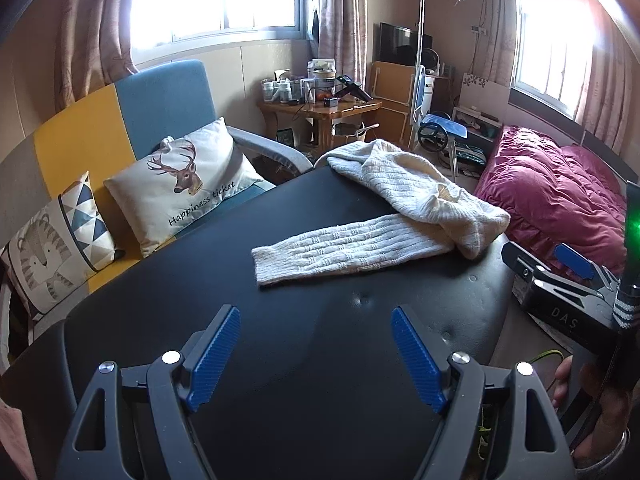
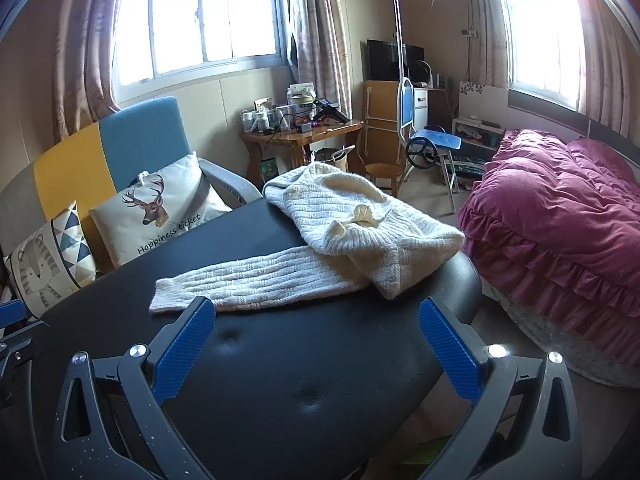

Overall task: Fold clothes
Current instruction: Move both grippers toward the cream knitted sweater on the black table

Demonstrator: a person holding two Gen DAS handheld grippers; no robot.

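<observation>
Cream knit sweater (image 2: 352, 220), soft and floppy (light, stretchy); pinch the sleeve (image 2: 256, 284) cuff nearest both released claws (image 1: 316, 356) (image 2: 316, 344).

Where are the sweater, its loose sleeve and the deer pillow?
sweater (image 2: 360, 216), right wrist view, on the folded body.
sleeve (image 1: 340, 250), left wrist view, mid-length of the knit.
deer pillow (image 1: 188, 184), left wrist view, below the printed deer.

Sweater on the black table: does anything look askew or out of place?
Yes. The cream sweater lies bunched at the black table's far right corner, one sleeve stretched out alone. Both the left gripper and right gripper are open, touching nothing.
</observation>
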